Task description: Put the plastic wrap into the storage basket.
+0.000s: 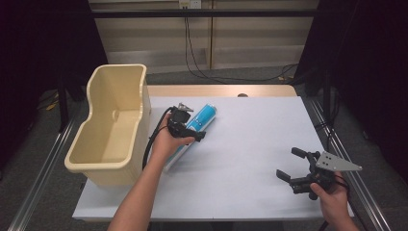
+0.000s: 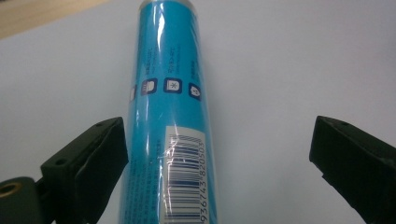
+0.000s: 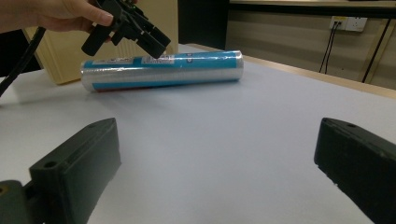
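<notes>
A long blue tube (image 1: 204, 116) wrapped in clear film lies on the white table (image 1: 250, 144), slanting from the middle toward the cream bin (image 1: 111, 126). My left gripper (image 1: 185, 129) hovers just over the tube's middle, open, its jaws astride it. In the left gripper view the tube (image 2: 170, 116) runs up between the jaws of that gripper (image 2: 217, 140), close to the left one, barcode facing up. My right gripper (image 1: 290, 163) is open near the table's front right, with nothing in it. Its own view (image 3: 215, 140) looks across at the tube (image 3: 163, 70) and the left gripper (image 3: 130, 28).
The tall cream plastic bin stands off the table's left edge, beside the tube's near end. A wooden strip (image 1: 221, 90) borders the table's far side. Cables hang from a wall socket (image 1: 190, 4) behind. Bare white surface lies between the two grippers.
</notes>
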The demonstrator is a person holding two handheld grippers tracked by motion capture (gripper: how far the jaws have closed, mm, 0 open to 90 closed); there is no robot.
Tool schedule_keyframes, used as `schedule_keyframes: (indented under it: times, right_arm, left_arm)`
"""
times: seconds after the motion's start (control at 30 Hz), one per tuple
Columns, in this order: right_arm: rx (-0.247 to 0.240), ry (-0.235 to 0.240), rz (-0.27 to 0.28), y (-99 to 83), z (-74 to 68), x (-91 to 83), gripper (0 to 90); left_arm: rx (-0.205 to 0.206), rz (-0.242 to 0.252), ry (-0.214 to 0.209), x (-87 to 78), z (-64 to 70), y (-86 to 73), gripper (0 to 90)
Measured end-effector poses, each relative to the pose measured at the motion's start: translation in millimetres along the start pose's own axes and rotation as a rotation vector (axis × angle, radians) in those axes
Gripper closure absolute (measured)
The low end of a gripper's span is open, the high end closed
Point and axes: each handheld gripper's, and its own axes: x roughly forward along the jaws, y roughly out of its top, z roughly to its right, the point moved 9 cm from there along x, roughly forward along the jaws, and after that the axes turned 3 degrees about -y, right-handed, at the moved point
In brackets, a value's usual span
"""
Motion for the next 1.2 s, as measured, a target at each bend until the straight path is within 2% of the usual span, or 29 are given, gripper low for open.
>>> schedule_keyframes:
  times: [0.1, 0.13, 0.27, 0.37, 0.4, 0.43, 0.47, 0.5, 0.6, 0.63, 0.83, 0.87, 0.93, 1.0, 1.03, 1.07, 1.1, 1.13, 1.17, 1.2]
  right_arm:
    - [-0.003, 0.003, 0.007, 0.8, -0.1, -0.4, 0.0]
    - [-0.003, 0.003, 0.007, 0.8, -0.1, -0.4, 0.0]
    - [0.0, 0.003, 0.01, 1.3, 0.4, -1.1, 0.0]
    - [0.001, 0.004, 0.012, 1.4, 0.4, -1.4, 0.0]
    - [-0.002, 0.006, 0.013, 1.5, 0.2, -1.4, 0.0]
    - [-0.001, 0.006, 0.013, 1.5, -0.1, -1.3, 0.0]
    - [-0.004, 0.006, 0.012, 1.4, -0.2, -1.2, 0.0]
    - [-0.004, 0.006, 0.012, 1.4, -0.2, -1.2, 0.0]
    - [-0.008, 0.009, 0.011, 1.2, -0.6, -0.8, 0.0]
    - [-0.006, 0.009, 0.011, 1.2, -0.6, -0.9, 0.1]
    - [-0.004, 0.01, 0.01, 1.0, 0.0, -1.5, 0.1]
    - [-0.002, 0.011, 0.007, 0.5, -0.1, -1.4, 0.1]
    - [-0.004, 0.011, 0.006, 0.2, -0.1, -1.0, 0.1]
    - [-0.003, 0.012, 0.006, 0.2, -0.3, -0.9, 0.1]
    - [-0.004, 0.012, 0.006, 0.2, -0.2, -1.2, 0.1]
    - [-0.002, 0.013, 0.006, 0.0, -0.1, -1.2, 0.1]
    - [-0.007, 0.012, 0.005, -0.2, 0.5, -1.2, 0.1]
    - [-0.007, 0.012, 0.005, -0.2, 0.5, -1.2, 0.1]
    - [0.0, 0.014, 0.007, -0.4, 0.7, -1.2, 0.1]
    - [0.001, 0.014, 0.008, -0.5, 0.9, -1.3, 0.1]
  left_arm:
    - [-0.02, -0.094, 0.0, 8.9, -4.7, -3.3, 5.7]
    - [-0.01, -0.128, 0.018, 11.8, -7.9, -4.3, 5.7]
    - [-0.051, -0.185, 0.025, 20.8, -12.2, -7.6, 9.0]
    - [-0.065, -0.256, 0.048, 26.5, -16.9, -14.5, 12.0]
    - [-0.07, -0.304, 0.069, 29.8, -19.7, -19.5, 15.2]
    - [-0.063, -0.333, 0.083, 30.6, -21.3, -21.8, 16.9]
    - [-0.063, -0.333, 0.083, 30.6, -21.3, -21.8, 20.5]
    - [-0.058, -0.357, 0.091, 31.8, -22.1, -24.1, 20.5]
    - [-0.074, -0.426, 0.096, 35.9, -23.8, -29.7, 23.0]
    - [-0.069, -0.465, 0.108, 38.7, -26.0, -32.8, 24.3]
    - [-0.115, -0.515, 0.114, 40.7, -24.4, -31.8, 27.8]
    - [-0.113, -0.525, 0.124, 40.5, -24.4, -31.7, 30.9]
    - [-0.101, -0.554, 0.145, 41.1, -21.8, -30.7, 31.2]
    - [-0.087, -0.572, 0.149, 40.6, -21.5, -30.2, 31.5]
    - [-0.111, -0.578, 0.148, 40.5, -19.7, -29.8, 31.7]
    - [-0.156, -0.563, 0.115, 40.0, -17.8, -28.4, 31.9]
    - [-0.156, -0.563, 0.115, 40.0, -17.8, -28.4, 31.9]
    - [-0.177, -0.554, 0.091, 38.9, -16.8, -27.0, 31.9]
    - [-0.187, -0.546, 0.086, 36.5, -15.8, -24.8, 31.9]
    - [-0.183, -0.542, 0.097, 31.4, -15.2, -21.0, 31.9]
